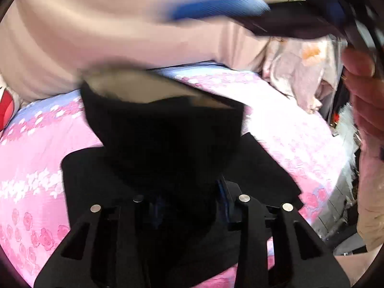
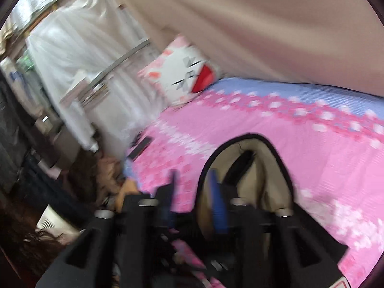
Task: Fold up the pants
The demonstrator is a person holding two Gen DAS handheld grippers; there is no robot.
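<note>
At the far left edge of the left wrist view, a red and white pillow (image 1: 6,110) peeks in beside the pink floral bedsheet (image 1: 36,168). In the middle, the black pants (image 1: 163,132) are lifted off the sheet, with their pale beige lining showing at the upper edge and a flat part of them still lying on the bed below. The cloth narrows down into the left gripper (image 1: 189,199), whose fingers are mostly hidden by it and look clamped on the bunched fabric. Farther right, a crumpled pale garment (image 1: 295,72) lies at the bed's far corner, and a person's hand (image 1: 362,100) fills the right edge. In the blurred right wrist view, a white sheer curtain (image 2: 79,55) hangs at the left, with the cat-face pillow beyond the bed's far end. Lower down, the right gripper (image 2: 194,196) has its blue fingers (image 2: 217,206) standing apart. The waistband's black edge runs between them and the pads do not squeeze it. The open waist lies just ahead on the sheet.
</note>
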